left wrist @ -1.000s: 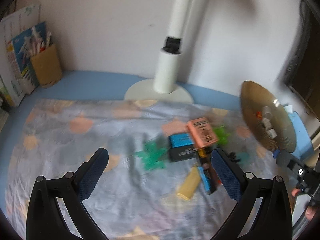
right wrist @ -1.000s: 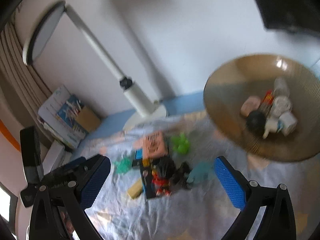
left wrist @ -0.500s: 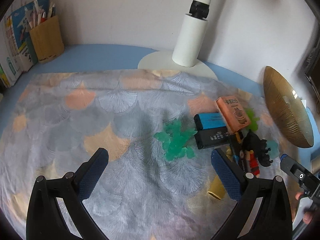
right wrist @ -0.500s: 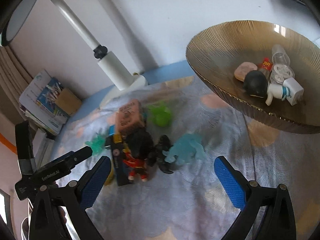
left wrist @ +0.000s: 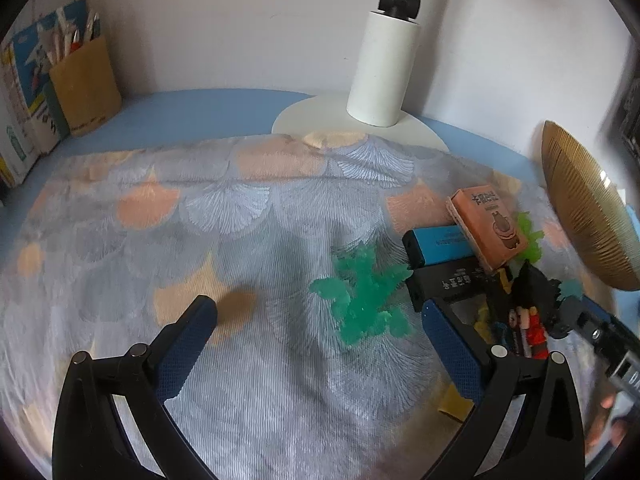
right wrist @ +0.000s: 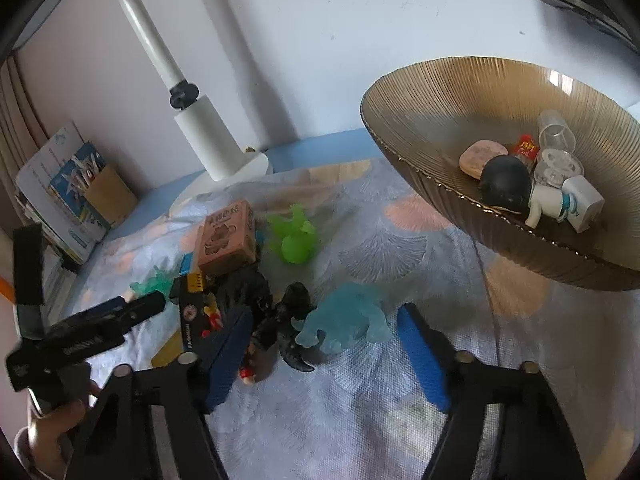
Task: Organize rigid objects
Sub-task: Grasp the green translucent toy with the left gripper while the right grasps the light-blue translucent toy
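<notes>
Open patterned cloth (left wrist: 168,248) is lying free across the left tabletop, while the toy pile (right wrist: 256,292), lamp base (left wrist: 360,128) and ribbed bowl (right wrist: 448,92) are crowding the right and rear.

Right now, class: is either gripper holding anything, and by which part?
Nothing is held. The left gripper stands open above the cloth. The right gripper is closing around the pale blue toy, pads not yet touching it.

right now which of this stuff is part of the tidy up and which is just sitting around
Job:
- gold bowl
- pale blue figure
- black figure
- lime green figure
- teal figure
- pink box

Lying about:
- lamp
- pencil holder
- books
</notes>
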A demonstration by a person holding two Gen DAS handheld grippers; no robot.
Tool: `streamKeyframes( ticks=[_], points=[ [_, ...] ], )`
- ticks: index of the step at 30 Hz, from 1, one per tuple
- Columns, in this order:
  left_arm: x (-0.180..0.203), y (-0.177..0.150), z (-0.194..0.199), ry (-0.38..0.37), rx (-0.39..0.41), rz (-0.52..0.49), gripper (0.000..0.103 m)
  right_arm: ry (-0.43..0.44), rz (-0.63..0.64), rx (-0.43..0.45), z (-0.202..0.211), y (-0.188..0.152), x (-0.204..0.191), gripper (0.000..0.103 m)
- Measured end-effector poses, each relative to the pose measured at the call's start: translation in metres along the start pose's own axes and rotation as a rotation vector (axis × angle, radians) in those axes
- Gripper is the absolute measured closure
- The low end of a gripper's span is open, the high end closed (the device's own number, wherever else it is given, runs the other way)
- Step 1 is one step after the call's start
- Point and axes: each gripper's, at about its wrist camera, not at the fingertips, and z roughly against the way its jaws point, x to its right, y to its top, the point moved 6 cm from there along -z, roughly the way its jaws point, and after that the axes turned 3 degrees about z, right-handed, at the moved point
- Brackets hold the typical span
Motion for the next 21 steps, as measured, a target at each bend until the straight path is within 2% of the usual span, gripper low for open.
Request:
streamKeyframes(
  ticks=[1,3,6,10,16,19,20,21],
  points=[
    [0.004,0.002,-0.003,0.01,0.007,-0.008,0.0,0.007,-0.011,0.0,0.0,0.0,0.002,0.05],
    [0.007,0.002,-0.005,0.025,0.004,-0.017,0.0,0.006,-0.046,0.01,0.003,-0.001,0.009,0.056],
    [0.014,0.002,-0.009,0.069,-0.008,-0.05,0.0,0.028,-0.063,0.016,0.005,-0.001,0.012,0.056],
    [0.013,0.002,-0.009,0.074,-0.008,-0.033,0.0,0.012,-0.012,0.028,0.01,-0.002,0.002,0.057],
    [0.016,0.005,-0.011,0.076,-0.006,-0.024,0.0,0.006,0.022,0.11,0.028,-0.001,-0.004,0.057],
    [0.01,0.004,-0.008,0.074,-0.005,-0.026,0.0,0.015,0.021,0.101,0.027,0.0,-0.004,0.057],
    [0.01,0.004,-0.007,0.073,-0.004,-0.026,0.002,0.018,0.02,0.094,0.026,0.0,-0.005,0.057],
    [0.011,0.004,-0.006,0.067,0.002,-0.03,0.011,0.018,0.02,0.093,0.026,0.0,-0.005,0.057]
  ],
)
